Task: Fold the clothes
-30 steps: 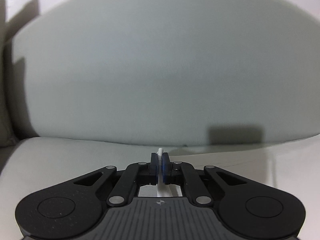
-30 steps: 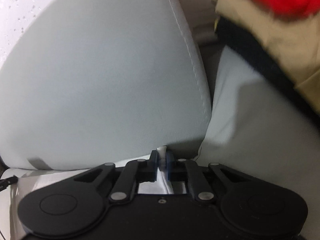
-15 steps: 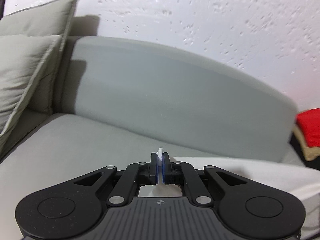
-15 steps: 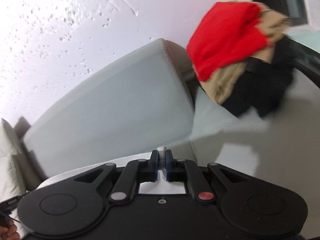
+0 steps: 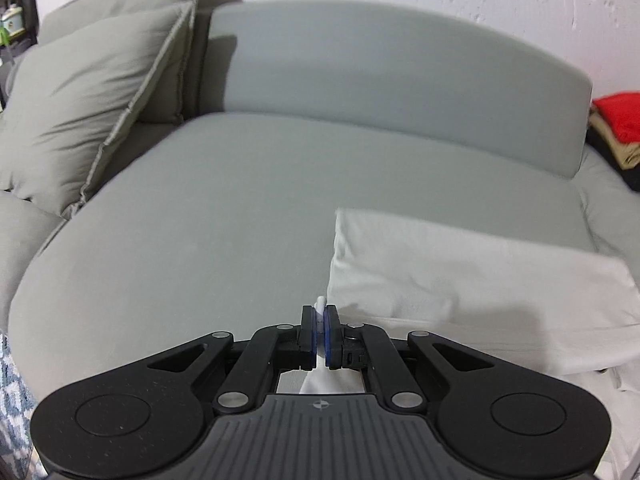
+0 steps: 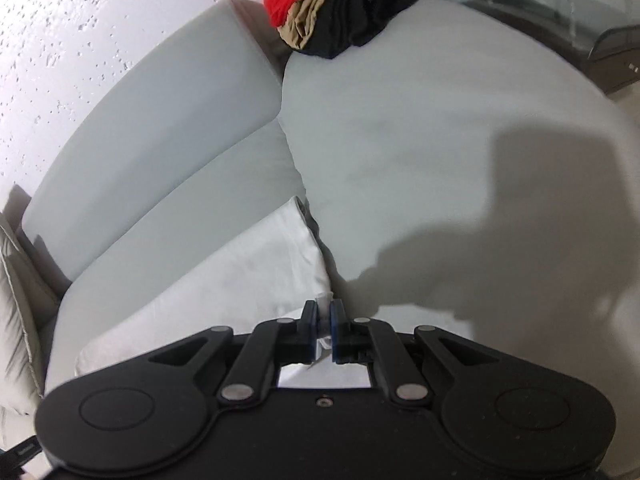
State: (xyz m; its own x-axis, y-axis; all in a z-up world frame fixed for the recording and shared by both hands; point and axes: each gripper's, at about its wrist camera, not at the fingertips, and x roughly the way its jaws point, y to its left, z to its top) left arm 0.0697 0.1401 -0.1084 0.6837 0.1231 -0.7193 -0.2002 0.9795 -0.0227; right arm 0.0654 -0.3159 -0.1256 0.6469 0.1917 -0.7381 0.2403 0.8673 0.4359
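A white garment (image 5: 460,272) lies flat on the grey sofa seat (image 5: 224,216), folded over with a smooth far edge. My left gripper (image 5: 319,322) is shut on the garment's near left corner, a tuft of white cloth poking up between its blue pads. In the right wrist view the same white garment (image 6: 240,280) stretches away to the left, and my right gripper (image 6: 324,318) is shut on its near right corner, with a bit of cloth showing between the pads. Both grippers sit low, close to the seat.
Grey cushions (image 5: 88,92) lean at the sofa's left end. A pile of red, tan and black clothes (image 6: 340,8) sits on the far right of the sofa, also seen as clothes (image 5: 616,128). The sofa backrest (image 5: 400,72) stands behind. A dark glass table (image 6: 560,8) is at the right.
Both grippers have pulled back and tipped down from facing the backrest and wall. The white garment now lies spread on the seat in front of them, still held at both corners.
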